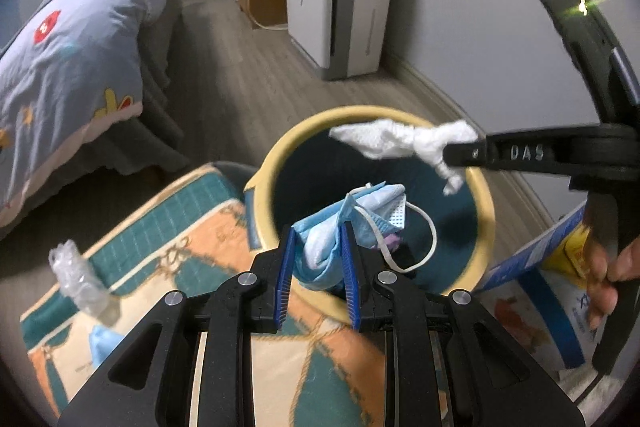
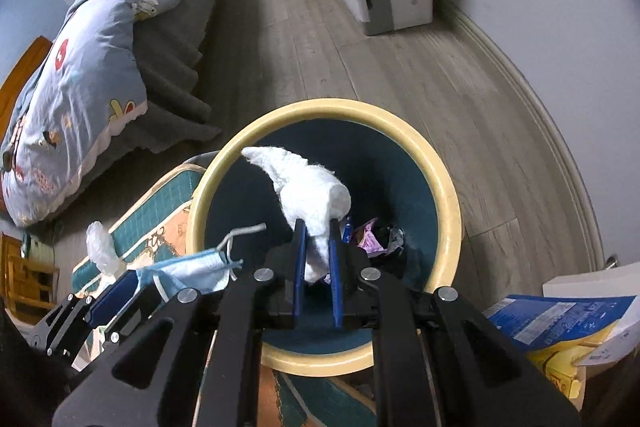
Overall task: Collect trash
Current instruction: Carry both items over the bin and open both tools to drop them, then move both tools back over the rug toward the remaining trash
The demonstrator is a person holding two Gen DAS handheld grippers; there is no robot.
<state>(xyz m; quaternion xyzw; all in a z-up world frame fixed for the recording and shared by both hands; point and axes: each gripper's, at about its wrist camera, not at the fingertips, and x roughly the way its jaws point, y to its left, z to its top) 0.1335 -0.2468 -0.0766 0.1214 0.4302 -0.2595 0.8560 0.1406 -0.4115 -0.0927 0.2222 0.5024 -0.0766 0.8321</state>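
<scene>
Both grippers are loaded and hanging over the bin's mouth. The left gripper (image 1: pixel 320 259) is clenched on a crumpled blue face mask (image 1: pixel 352 223), its ear loop dangling just ahead of the fingers and over the dark inside of the bin (image 1: pixel 486 211). The right gripper (image 2: pixel 318 259) is pinched tight on a wad of white tissue (image 2: pixel 308 187), which sticks out forward past its tips, above the bin's hollow; some purple and black scraps (image 2: pixel 380 237) lie at the bottom, just right of those tips.

To my eye the drop is what's in hand. I'd let go only once each bundle is wholly inside the yellow rim; the mask sits nearest its near edge, so a nudge forward would help. Open wide, since the loop could snag on a finger.

Behind and left of the left gripper, a clear plastic wrapper (image 1: pixel 80 279) waits on the patterned mat (image 1: pixel 192 227).
</scene>
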